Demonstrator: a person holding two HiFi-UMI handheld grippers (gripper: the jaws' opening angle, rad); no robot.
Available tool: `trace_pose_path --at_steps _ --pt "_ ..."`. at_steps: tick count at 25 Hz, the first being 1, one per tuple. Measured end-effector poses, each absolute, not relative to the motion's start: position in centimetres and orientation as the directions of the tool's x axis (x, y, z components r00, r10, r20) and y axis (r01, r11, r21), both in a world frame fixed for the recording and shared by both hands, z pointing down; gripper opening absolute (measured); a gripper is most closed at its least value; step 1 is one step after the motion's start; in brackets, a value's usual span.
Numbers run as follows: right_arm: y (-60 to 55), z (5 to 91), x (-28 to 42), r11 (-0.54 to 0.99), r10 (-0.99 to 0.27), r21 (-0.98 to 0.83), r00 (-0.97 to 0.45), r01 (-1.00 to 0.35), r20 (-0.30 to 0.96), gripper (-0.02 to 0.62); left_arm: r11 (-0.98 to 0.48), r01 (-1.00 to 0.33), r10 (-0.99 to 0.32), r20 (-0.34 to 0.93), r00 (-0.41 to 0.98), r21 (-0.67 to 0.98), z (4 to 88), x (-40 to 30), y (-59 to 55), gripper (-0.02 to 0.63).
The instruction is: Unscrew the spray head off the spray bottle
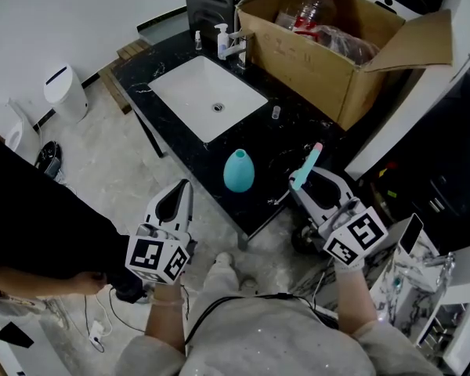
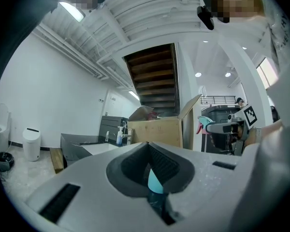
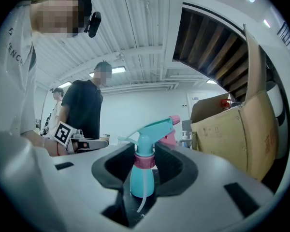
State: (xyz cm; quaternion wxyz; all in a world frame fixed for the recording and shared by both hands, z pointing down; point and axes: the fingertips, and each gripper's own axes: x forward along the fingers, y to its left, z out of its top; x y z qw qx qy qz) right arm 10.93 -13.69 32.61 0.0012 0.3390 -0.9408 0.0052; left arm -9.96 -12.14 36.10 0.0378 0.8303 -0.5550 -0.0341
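The black stone counter (image 1: 298, 131) carries an open cardboard box (image 1: 313, 61) at its far end and a white sink (image 1: 180, 84) in its middle. Near the front edge the teal bottle (image 1: 239, 171) stands upright with no head on its neck.

To the bottle's right, near but apart from it, the right gripper (image 1: 301, 185) has its 2 jaws pinching the spray head (image 3: 152, 132) around the pink collar (image 3: 145, 162). The thin dip tube (image 3: 142, 197) hangs free below. The left gripper (image 1: 178, 198) hovers off the counter's front edge, its jaws pressed together on nothing, pointed at the bottle.

The unscrewing looks done, so the step in hand is likely carrying the head clear and setting it down.
- The pinch is best kept on the collar, the stiffest part, not on the trigger.
- The head should stay upright so the tube neither drips nor snags.
- A bare patch of counter well apart from the bottle suits best, since the bottle looks light and a brush could tip it.
- The tube should touch down first, gently, before the jaws let go.
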Motion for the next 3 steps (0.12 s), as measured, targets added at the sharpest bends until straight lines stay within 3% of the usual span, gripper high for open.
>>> trace_pose_path --at_steps 3 --pt "-13.49 32.46 11.08 0.775 -0.632 -0.01 -0.775 -0.632 0.001 0.135 -0.38 -0.92 -0.925 -0.004 0.381 0.093 36.14 -9.57 -11.83 0.006"
